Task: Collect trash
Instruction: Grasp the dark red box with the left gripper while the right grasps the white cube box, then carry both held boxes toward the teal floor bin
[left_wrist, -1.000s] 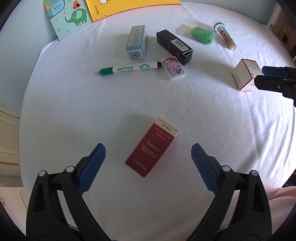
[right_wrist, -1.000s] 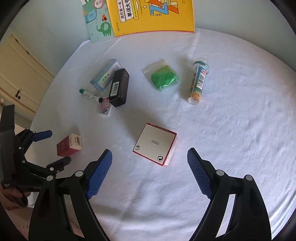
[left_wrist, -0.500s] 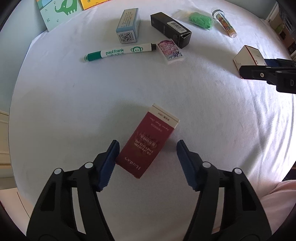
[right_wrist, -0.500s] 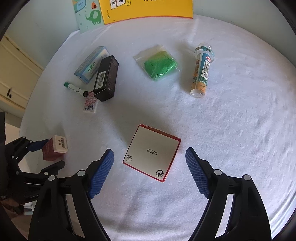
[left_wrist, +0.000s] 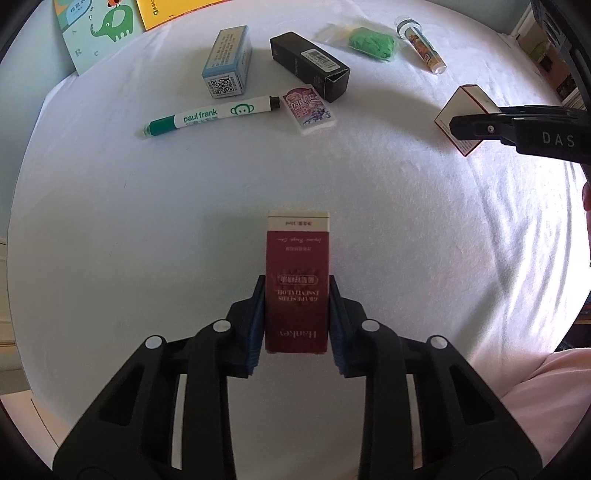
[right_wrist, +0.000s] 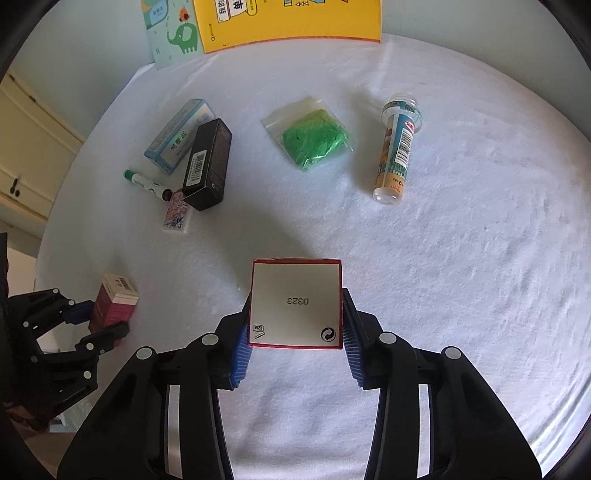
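Right wrist: black carton (right_wrist: 207, 164) overlaps eraser (right_wrist: 177, 217).

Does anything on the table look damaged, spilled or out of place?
Nothing spilled. The black box has an end flap standing open at its near end, beside the eraser. The tube lies on its side. Otherwise nothing stands out.

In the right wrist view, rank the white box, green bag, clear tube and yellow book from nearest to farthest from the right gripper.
1. White box: clamped in the right gripper.
2. Green bag: ahead, mid-table.
3. Clear tube: ahead right, too close to the bag to call.
4. Yellow book: far edge.
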